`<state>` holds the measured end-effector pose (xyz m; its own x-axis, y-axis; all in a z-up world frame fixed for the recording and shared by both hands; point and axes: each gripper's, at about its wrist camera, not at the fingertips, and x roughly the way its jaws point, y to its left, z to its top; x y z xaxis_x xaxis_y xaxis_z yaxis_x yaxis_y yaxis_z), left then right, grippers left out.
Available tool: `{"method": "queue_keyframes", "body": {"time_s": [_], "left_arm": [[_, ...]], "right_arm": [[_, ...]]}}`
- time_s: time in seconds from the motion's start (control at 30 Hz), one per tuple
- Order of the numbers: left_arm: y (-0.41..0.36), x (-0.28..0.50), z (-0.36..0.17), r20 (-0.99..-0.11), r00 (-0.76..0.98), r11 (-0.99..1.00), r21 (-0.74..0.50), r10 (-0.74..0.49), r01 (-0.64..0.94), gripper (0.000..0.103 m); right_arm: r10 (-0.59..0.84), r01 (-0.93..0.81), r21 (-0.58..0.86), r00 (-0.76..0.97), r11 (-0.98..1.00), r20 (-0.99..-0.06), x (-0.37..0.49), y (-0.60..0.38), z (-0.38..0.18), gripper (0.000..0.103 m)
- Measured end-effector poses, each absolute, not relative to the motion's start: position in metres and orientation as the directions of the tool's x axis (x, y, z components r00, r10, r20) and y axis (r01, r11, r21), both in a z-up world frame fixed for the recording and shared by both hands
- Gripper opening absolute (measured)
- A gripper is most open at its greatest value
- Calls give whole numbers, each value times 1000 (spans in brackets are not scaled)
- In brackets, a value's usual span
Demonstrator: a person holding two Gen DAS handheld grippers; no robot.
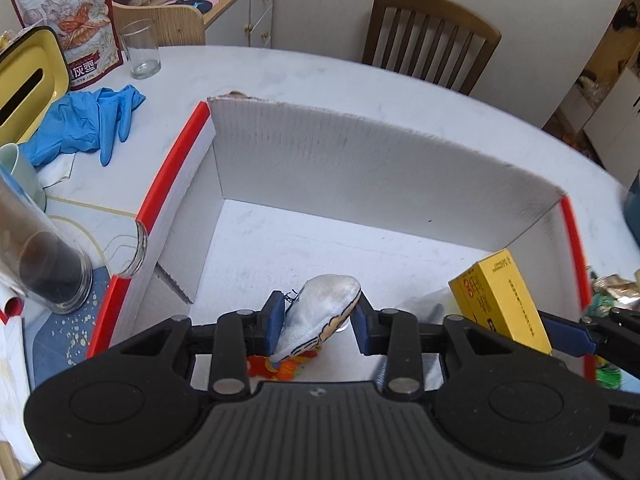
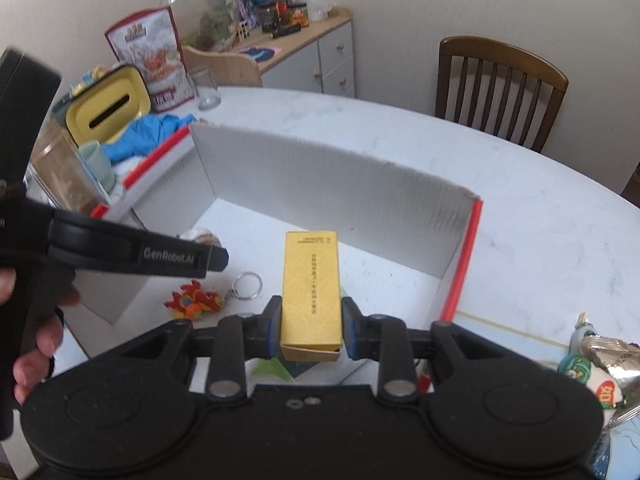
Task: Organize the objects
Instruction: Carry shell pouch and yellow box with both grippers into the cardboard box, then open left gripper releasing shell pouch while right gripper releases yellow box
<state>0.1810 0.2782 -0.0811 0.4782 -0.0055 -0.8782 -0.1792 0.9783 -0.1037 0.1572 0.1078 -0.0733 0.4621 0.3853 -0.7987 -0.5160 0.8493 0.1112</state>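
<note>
My left gripper (image 1: 318, 320) is shut on a soft grey-white plush toy (image 1: 326, 302), held tilted over the floor of an open white cardboard box (image 1: 360, 160) with red edges. My right gripper (image 2: 312, 324) is shut on a yellow carton (image 2: 310, 272), held lengthwise over the same box (image 2: 320, 176). The carton (image 1: 500, 300) also shows at the right of the left wrist view, with one blue finger (image 1: 568, 334) beside it. A hand holds the left gripper (image 2: 216, 258) at the left of the right wrist view. A red-orange keychain toy (image 2: 196, 300) with a ring (image 2: 248, 286) lies on the box floor.
Left of the box lie blue gloves (image 1: 88, 120), a drinking glass (image 1: 140, 50), a yellow tissue holder (image 1: 28, 84), a snack bag (image 1: 68, 12) and a jar (image 1: 44, 264). Small toys and a foil packet (image 2: 588, 368) sit to the right. A wooden chair (image 1: 432, 40) stands beyond the table.
</note>
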Motion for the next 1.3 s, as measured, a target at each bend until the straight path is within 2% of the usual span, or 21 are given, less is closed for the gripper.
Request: {"method": "queue_keyframes", "body": {"time_s": [0.3, 0.73, 0.77, 0.9, 1.1, 1.3], "left_arm": [[279, 194, -101, -928, 374, 983, -73, -6, -167, 34], [283, 194, -107, -937, 349, 981, -96, -32, -166, 36], [283, 194, -107, -936, 352, 981, -100, -35, -167, 36], [285, 190, -104, -929, 368, 977, -110, -36, -180, 50], [283, 182, -94, -915, 401, 976, -120, -37, -184, 59], [279, 168, -80, -896, 443, 976, -129, -40, -173, 59]], "right_arm": [[345, -555, 45, 448, 830, -825, 154, 122, -85, 29], [362, -541, 74, 448, 838, -818, 157, 118, -75, 35], [363, -541, 76, 448, 838, -817, 157, 117, -74, 35], [372, -538, 88, 446, 838, -814, 156, 114, -72, 40], [388, -542, 103, 443, 834, -809, 149, 108, -67, 41], [407, -541, 116, 456, 833, -791, 140, 100, -59, 46]]}}
